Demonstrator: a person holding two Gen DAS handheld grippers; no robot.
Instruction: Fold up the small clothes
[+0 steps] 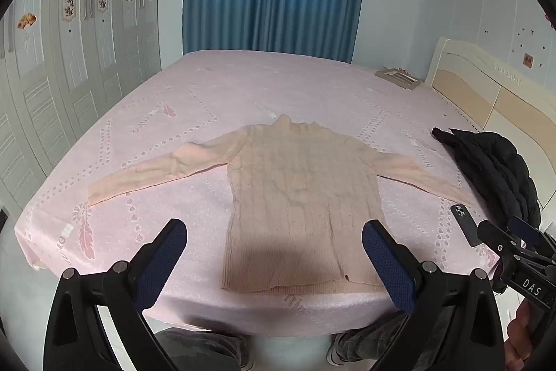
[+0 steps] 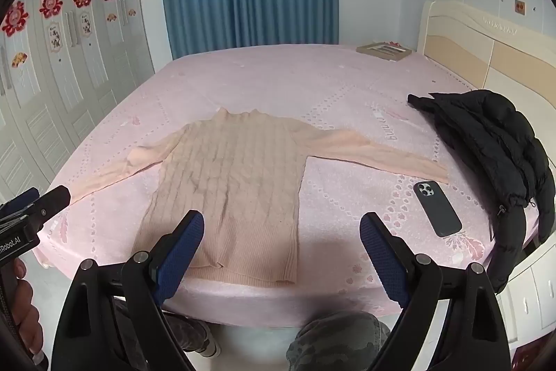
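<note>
- Sweater (image 1: 299, 197) and grippers: left gripper (image 1: 274, 239) and right gripper (image 2: 281, 232) hover above its hem, jaws spread wide, holding nothing.
- Pink knit lies flat near the bed's (image 1: 243, 86) front edge, sleeves outstretched.
- Phone (image 2: 437, 208) rests beside the right sleeve; black jacket (image 2: 493, 145) beyond.

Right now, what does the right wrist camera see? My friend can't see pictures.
A pink knitted sweater lies flat on a pink bed, sleeves spread out. The right gripper hangs above its hem with jaws wide open, holding nothing. A dark phone and a black puffy jacket lie to the right.
</note>
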